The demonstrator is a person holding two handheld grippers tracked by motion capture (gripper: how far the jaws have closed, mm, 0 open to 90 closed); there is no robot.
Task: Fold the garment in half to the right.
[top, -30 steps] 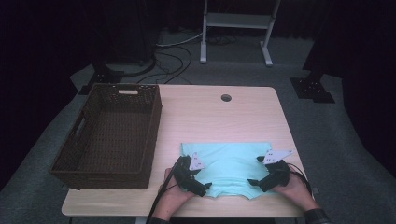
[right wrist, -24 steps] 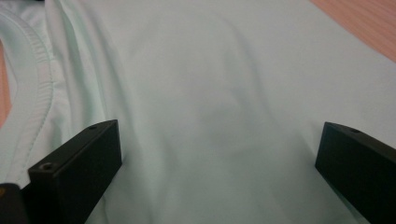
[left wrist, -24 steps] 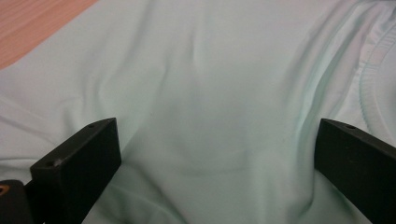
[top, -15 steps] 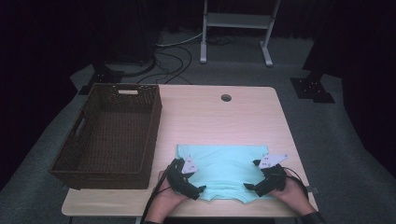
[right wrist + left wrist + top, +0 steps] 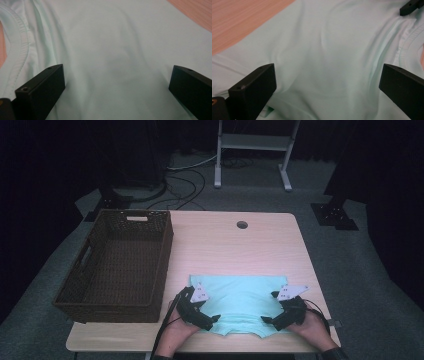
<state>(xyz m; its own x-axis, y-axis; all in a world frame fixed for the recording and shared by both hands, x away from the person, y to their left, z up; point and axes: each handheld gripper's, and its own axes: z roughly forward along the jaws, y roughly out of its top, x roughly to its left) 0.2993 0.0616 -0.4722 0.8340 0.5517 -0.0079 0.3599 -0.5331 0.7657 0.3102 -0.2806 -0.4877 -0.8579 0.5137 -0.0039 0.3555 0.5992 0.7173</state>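
Mint shirt (image 5: 240, 302) lies flat on the tabletop (image 5: 240, 250) near the front edge, right of the basket (image 5: 117, 262), long axis side to side. Left claw (image 5: 212, 320) and right claw (image 5: 267, 320) sit at its near corners, equally close. Left gripper view: jaws wide apart, empty, cloth (image 5: 324, 57) straight ahead between them, collar on the right. Right gripper view: jaws wide, empty, cloth (image 5: 120, 57) ahead, collar on the left.

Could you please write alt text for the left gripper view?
A pale mint shirt lies softly wrinkled under the left gripper, whose two black fingers stand wide apart above the cloth. The ribbed collar shows at right, the wooden table at upper left.
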